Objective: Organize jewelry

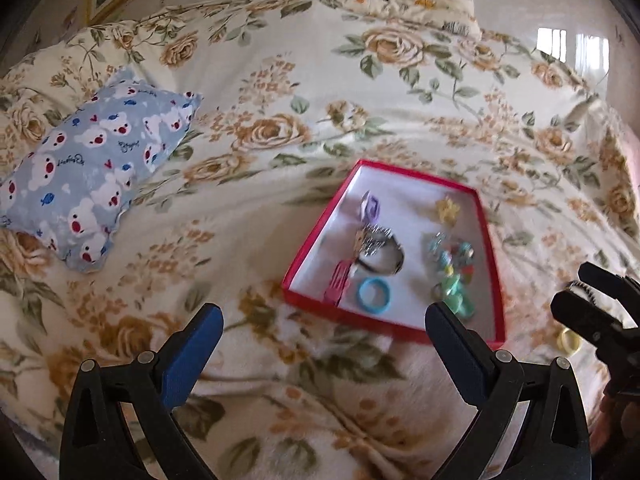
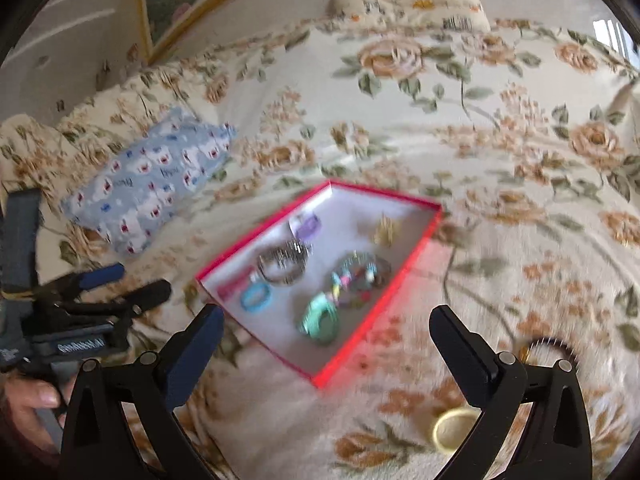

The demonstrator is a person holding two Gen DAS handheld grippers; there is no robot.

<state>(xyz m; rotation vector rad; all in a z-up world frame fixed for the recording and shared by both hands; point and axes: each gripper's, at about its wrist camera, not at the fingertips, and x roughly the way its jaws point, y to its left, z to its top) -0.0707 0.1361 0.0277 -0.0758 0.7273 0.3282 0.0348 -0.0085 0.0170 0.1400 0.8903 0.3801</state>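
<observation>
A red box (image 1: 320, 232) with a white inside lies on the flowered blanket. It holds a purple ring (image 1: 370, 206), a yellow flower piece (image 1: 448, 210), a silver bracelet (image 1: 378, 248), a blue ring (image 1: 374, 292), a beaded bracelet (image 1: 450, 252) and a mint green piece (image 1: 456, 300). My left gripper (image 1: 324, 332) hovers open before the box's near edge, nothing between its fingers. My right gripper (image 2: 326, 328) stands wide open over the box's (image 2: 416, 256) near corner, also with nothing in it. A yellow ring (image 2: 452, 430) lies on the blanket by its right finger. A dark toothed hair piece (image 2: 552, 346) lies just beyond.
A blue bear-print pillow (image 1: 92, 184) rests to the left of the box. A flowered pillow (image 1: 404, 0) sits at the far end of the bed. A hand (image 2: 24, 400) holds the left gripper (image 2: 132, 282) at the left edge. The blanket is soft and wrinkled.
</observation>
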